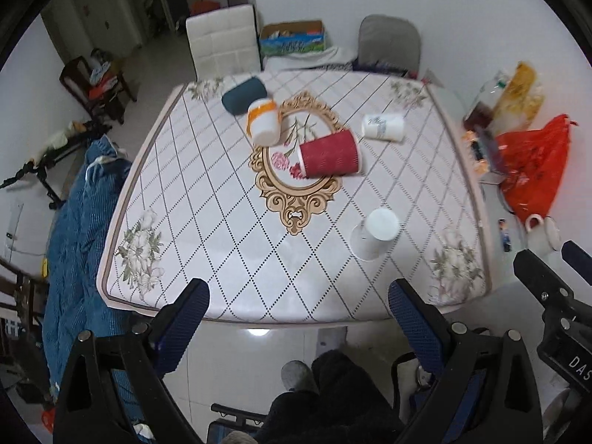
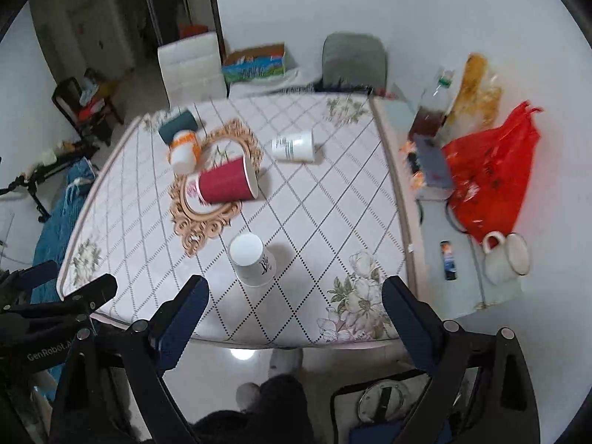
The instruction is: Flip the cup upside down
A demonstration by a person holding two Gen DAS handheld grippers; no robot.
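Several cups are on the patterned table (image 1: 222,259). A white paper cup (image 1: 375,233) (image 2: 253,259) stands upside down near the front edge. A red ribbed cup (image 1: 329,153) (image 2: 227,185) lies on its side in the middle. A white printed cup (image 1: 383,127) (image 2: 294,145) lies on its side further back. A white and orange cup (image 1: 263,121) (image 2: 184,151) and a dark teal cup (image 1: 244,95) (image 2: 177,125) lie at the back left. My left gripper (image 1: 298,303) and my right gripper (image 2: 296,301) are open and empty, held in front of the table's near edge.
A side table (image 2: 470,296) on the right holds a red plastic bag (image 1: 532,162) (image 2: 492,177), a white mug (image 2: 507,257), bottles and snacks. Two chairs stand behind the table. A blue quilted cloth (image 1: 77,229) hangs on the left.
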